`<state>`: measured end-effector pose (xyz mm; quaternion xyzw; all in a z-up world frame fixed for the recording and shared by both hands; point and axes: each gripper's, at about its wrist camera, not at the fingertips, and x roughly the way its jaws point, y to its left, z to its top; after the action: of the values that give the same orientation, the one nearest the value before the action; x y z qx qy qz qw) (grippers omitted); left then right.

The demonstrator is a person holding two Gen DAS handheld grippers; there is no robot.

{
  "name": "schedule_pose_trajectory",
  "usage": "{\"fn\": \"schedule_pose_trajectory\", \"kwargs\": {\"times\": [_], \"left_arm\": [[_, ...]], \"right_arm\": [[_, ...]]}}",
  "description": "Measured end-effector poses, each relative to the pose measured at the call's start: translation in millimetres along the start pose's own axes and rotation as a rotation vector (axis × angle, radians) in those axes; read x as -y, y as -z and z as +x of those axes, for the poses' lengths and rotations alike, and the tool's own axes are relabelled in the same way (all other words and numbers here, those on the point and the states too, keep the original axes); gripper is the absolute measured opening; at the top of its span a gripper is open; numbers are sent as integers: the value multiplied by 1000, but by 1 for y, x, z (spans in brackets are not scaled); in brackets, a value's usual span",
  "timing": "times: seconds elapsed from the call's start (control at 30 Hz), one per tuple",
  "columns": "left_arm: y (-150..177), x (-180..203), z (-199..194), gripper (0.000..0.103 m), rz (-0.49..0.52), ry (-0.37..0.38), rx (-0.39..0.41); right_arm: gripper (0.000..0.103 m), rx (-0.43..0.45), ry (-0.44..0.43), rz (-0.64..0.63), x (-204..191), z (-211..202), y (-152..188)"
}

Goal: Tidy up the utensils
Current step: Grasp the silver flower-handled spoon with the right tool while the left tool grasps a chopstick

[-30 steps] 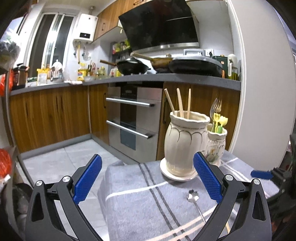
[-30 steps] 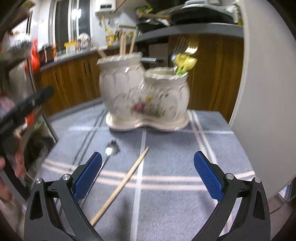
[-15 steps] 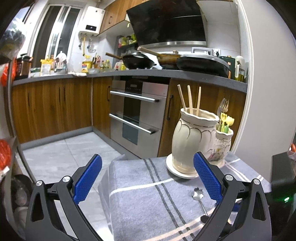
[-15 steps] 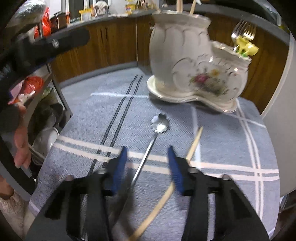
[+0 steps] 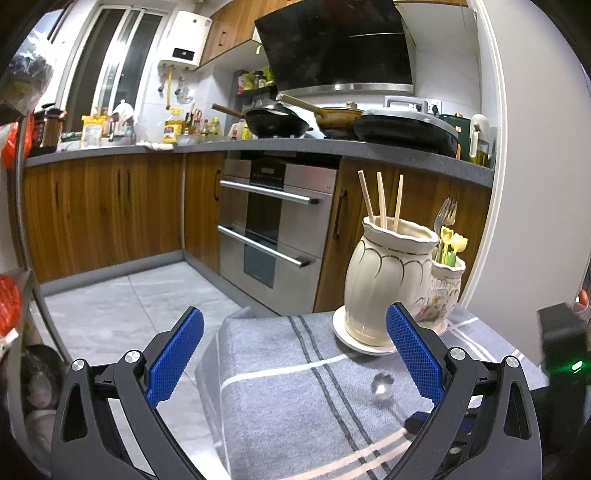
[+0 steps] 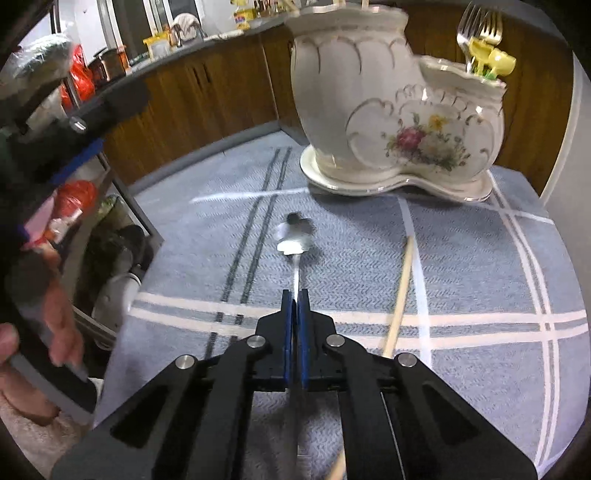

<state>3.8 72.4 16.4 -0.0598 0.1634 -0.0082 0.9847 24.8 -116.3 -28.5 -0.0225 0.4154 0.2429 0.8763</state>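
A metal spoon [image 6: 295, 243] with a flower-shaped bowl lies on the grey striped cloth [image 6: 461, 277]. My right gripper [image 6: 294, 301] is shut on its handle. The spoon's bowl also shows in the left wrist view [image 5: 382, 382]. A wooden chopstick [image 6: 400, 291] lies to the right of the spoon. A cream two-part ceramic holder [image 6: 388, 107] stands behind, with chopsticks [image 5: 382, 201] in the tall part and forks [image 6: 480, 33] in the low part. My left gripper [image 5: 295, 354] is open and empty, hovering above the cloth's left edge.
The table's left edge [image 5: 218, 369] drops to the tiled kitchen floor. A steel oven [image 5: 273, 229] and wooden cabinets stand beyond. A white wall [image 5: 535, 184] is close behind the holder on the right. A shelf with bags [image 6: 74, 206] stands left of the table.
My right gripper moved down to the cloth and closed from wide open onto the spoon's handle. The left gripper drew back and up slightly, staying open.
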Motion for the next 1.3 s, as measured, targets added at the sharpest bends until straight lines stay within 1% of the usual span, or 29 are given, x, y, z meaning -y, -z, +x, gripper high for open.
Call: {"fn": "schedule_pose_trajectory", "kwargs": {"times": [0.13, 0.23, 0.33, 0.43, 0.6, 0.67, 0.73, 0.87, 1.1, 1.2, 1.3], "left_arm": [[1, 0, 0, 98, 2, 5, -2], [2, 3, 0, 98, 17, 7, -6], [3, 8, 3, 98, 27, 20, -22], [5, 15, 4, 98, 43, 40, -48], [9, 39, 9, 98, 18, 129, -173], [13, 51, 11, 98, 26, 145, -222], [19, 64, 13, 98, 53, 149, -268], [31, 86, 17, 97, 116, 131, -335], [54, 117, 32, 95, 154, 163, -462], [66, 135, 39, 86, 196, 179, -530], [74, 150, 38, 77, 252, 184, -566]], "right_arm": [[3, 43, -47, 29, 7, -22, -2], [3, 78, -61, 41, 16, -44, -3], [3, 113, -50, 61, 32, -63, -4], [3, 136, -20, 95, 52, -74, -1], [3, 148, 40, 168, 92, -74, 4], [3, 153, 57, 173, 100, -75, 8], [3, 160, 67, 171, 105, -72, 7], [3, 171, 74, 151, 110, -67, 9], [3, 204, 75, 121, 117, -66, 17], [3, 222, 74, 114, 121, -68, 20], [3, 231, 56, 124, 128, -70, 22]]}}
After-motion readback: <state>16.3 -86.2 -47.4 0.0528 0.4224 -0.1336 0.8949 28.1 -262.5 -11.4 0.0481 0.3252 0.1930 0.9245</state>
